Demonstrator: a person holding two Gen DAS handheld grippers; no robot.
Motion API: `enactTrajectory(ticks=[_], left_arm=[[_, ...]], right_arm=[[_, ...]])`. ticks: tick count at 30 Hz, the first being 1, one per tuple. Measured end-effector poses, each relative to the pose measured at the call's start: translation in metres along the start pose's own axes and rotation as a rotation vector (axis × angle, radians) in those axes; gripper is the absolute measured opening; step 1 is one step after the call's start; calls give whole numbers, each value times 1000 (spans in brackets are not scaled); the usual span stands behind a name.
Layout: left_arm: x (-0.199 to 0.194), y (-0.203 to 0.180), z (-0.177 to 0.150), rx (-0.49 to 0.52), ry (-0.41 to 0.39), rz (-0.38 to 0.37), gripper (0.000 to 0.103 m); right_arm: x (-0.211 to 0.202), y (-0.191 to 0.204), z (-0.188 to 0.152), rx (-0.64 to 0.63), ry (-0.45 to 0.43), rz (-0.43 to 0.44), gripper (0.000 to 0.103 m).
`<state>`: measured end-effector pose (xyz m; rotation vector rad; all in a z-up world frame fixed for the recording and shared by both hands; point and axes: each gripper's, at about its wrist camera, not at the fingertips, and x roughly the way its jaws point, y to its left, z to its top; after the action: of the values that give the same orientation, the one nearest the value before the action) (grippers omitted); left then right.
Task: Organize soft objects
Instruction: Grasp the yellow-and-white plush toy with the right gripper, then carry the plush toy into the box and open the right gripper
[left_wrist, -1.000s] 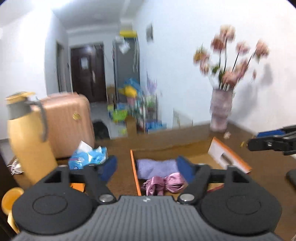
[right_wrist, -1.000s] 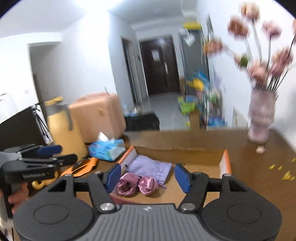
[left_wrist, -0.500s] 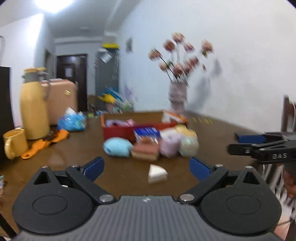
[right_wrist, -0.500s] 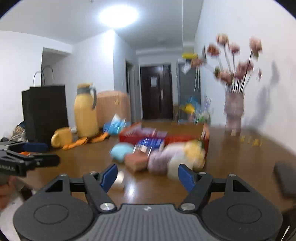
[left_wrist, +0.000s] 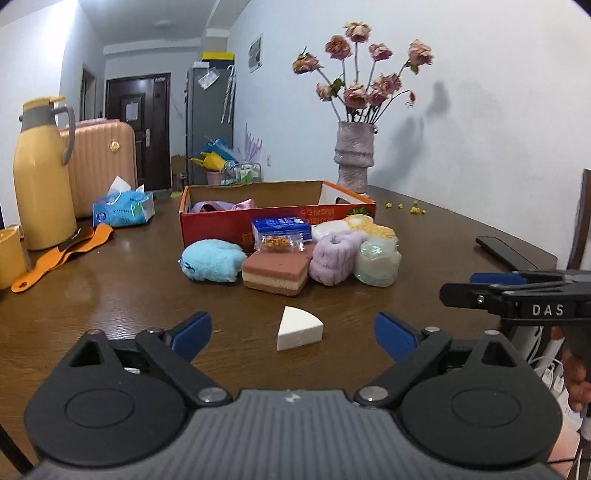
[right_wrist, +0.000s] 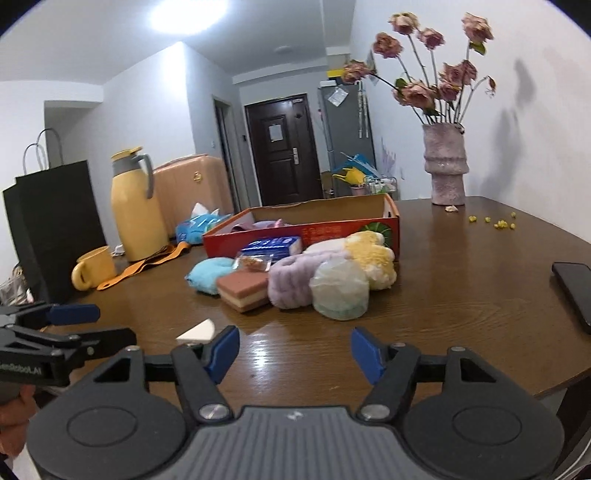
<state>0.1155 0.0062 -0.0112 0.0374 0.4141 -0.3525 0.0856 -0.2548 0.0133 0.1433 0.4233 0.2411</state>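
A red cardboard box (left_wrist: 221, 221) (right_wrist: 332, 229) stands mid-table with purple and pink cloth inside. In front of it lie soft things: a blue plush (left_wrist: 212, 260) (right_wrist: 210, 273), a layered brown sponge (left_wrist: 277, 271) (right_wrist: 243, 290), a purple fluffy band (left_wrist: 332, 258) (right_wrist: 290, 282), a pale bagged item (left_wrist: 376, 260) (right_wrist: 340, 290), a yellow-white plush (right_wrist: 373, 258) and a blue packet (left_wrist: 280, 227). A white wedge sponge (left_wrist: 297, 328) (right_wrist: 195, 331) lies nearest. My left gripper (left_wrist: 291, 332) is open, just short of the wedge. My right gripper (right_wrist: 293, 349) is open and empty above bare table.
A yellow thermos (left_wrist: 40, 177) (right_wrist: 135, 206), yellow mug (right_wrist: 92, 267), orange strap (left_wrist: 59, 254) and tissue pack (left_wrist: 123, 208) are at left. A flower vase (left_wrist: 354, 155) (right_wrist: 445, 166) stands at the back. A black phone (right_wrist: 574, 291) lies right. A black bag (right_wrist: 55, 229) stands far left.
Both grippers have pulled back from over the box towards the table's near edge and stay open. The soft items in front of the box have come into view.
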Motion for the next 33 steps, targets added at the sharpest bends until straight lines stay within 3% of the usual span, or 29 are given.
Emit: enactTrajectory(ticks=[4, 8, 12, 16, 21, 22, 25, 33], left_arm=[[25, 0, 13, 2, 22, 2, 82], [55, -5, 42, 6, 15, -52, 70], [95, -17, 70, 25, 12, -82, 67], [137, -26, 84, 42, 54, -63, 65], [148, -27, 84, 15, 68, -78, 66], [146, -28, 82, 19, 65, -84, 67], [142, -32, 78, 28, 66, -70, 69], [94, -36, 76, 11, 7, -56, 70]], right_arm=[[14, -12, 6, 30, -9, 1, 61], [38, -31, 28, 51, -18, -24, 60], [79, -57, 61, 62, -29, -36, 61], [139, -83, 80, 103, 37, -50, 61], [192, -106, 80, 225, 126, -7, 48], [195, -108, 79, 233, 125, 19, 43], [191, -101, 79, 205, 100, -17, 36], [107, -85, 101, 151, -155, -99, 35]])
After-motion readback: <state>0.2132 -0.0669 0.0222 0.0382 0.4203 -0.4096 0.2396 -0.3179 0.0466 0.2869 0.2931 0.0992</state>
